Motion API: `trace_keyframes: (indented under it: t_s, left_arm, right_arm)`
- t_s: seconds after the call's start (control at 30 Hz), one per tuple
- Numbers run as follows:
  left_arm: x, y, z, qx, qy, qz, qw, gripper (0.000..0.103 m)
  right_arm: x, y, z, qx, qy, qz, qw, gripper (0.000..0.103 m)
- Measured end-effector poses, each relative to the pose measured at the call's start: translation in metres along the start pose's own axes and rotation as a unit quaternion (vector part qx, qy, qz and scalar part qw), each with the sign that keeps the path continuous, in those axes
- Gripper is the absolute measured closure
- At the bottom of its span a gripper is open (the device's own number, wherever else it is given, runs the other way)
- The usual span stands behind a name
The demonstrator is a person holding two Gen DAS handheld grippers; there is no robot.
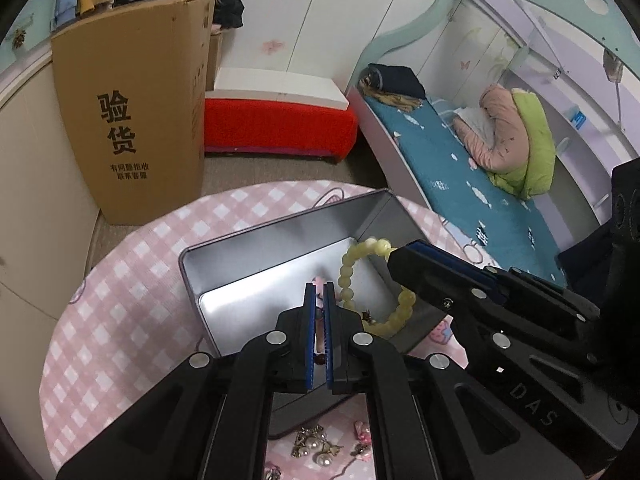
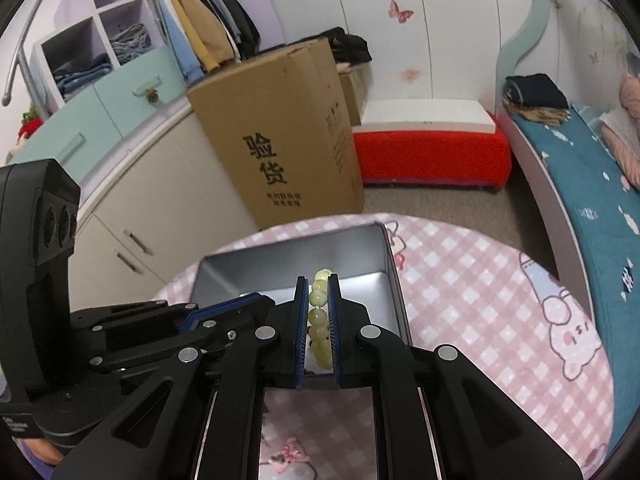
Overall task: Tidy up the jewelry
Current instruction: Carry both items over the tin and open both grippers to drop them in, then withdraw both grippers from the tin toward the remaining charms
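An open silver metal tin [image 1: 256, 276] lies on the round table with a pink checked cloth [image 1: 120, 320]. My right gripper [image 2: 318, 280] is shut on a yellow-green bead bracelet [image 2: 319, 296] and holds it over the tin [image 2: 280, 272]; the bracelet [image 1: 348, 268] hangs into the tin's right end in the left wrist view. My left gripper [image 1: 319, 286] is shut on a small pink piece of jewelry [image 1: 320, 344], also over the tin. The right gripper [image 1: 404, 256] comes in from the right, close beside the left one.
Pearl earrings and small charms [image 1: 316, 446] lie on the cloth near the table's front edge, with a pink hair piece [image 2: 290, 454] nearby. A tall cardboard box [image 2: 280, 136], a red bench [image 2: 428, 152] and a bed [image 2: 592, 184] stand beyond the table.
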State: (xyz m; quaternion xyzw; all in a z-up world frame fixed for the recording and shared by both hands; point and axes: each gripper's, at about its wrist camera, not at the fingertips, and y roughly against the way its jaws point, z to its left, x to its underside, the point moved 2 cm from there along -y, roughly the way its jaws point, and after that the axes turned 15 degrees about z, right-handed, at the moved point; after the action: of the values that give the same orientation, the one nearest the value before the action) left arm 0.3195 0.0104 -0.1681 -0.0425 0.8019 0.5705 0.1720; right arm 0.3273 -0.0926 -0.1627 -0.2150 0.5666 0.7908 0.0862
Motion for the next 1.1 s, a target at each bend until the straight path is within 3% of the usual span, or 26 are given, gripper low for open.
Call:
trace_keyframes:
  t_s: [0.2,0.47,0.53,0.63,0.83,0.93,1.03,1.07,1.1]
  left_arm:
    - [-0.001,-0.004,-0.001,-0.026,-0.003,-0.003,0.9997,0.1]
    - [-0.001,-0.004,0.0,-0.024,0.002,-0.003,0.9997,0.099]
    - [0.001,-0.001,0.0,-0.024,0.005,-0.01,0.9997,0.08]
    - [0.003,0.008,-0.002,-0.039,0.005,-0.027,0.9988,0.068]
    - [0.011,0.02,-0.004,-0.032,0.003,-0.036,0.9988,0.067]
    - [0.017,0.029,-0.003,-0.03,0.007,-0.045,0.9985,0.057]
    - [0.024,0.04,-0.005,-0.033,0.005,-0.054,0.998,0.056]
    - [0.026,0.043,-0.004,-0.034,0.006,-0.055,0.9979,0.054]
    - [0.03,0.048,-0.003,-0.037,0.007,-0.06,0.9975,0.05]
  right_arm:
    - [0.002,-0.011,-0.005,0.003,-0.005,0.011,1.0,0.092]
    - [0.008,-0.011,-0.013,0.001,-0.011,0.013,1.0,0.091]
    - [0.009,-0.009,-0.014,0.001,-0.013,0.013,1.0,0.09]
    - [0.011,-0.005,-0.016,0.0,-0.016,0.011,1.0,0.09]
    - [0.015,0.004,-0.013,0.003,-0.012,0.008,1.0,0.09]
    - [0.018,0.011,-0.014,0.004,-0.016,0.005,1.0,0.09]
    - [0.021,0.017,-0.015,0.005,-0.02,0.004,1.0,0.09]
    - [0.023,0.021,-0.016,0.006,-0.021,0.002,1.0,0.087]
    - [0.026,0.025,-0.016,0.008,-0.022,-0.002,1.0,0.075]
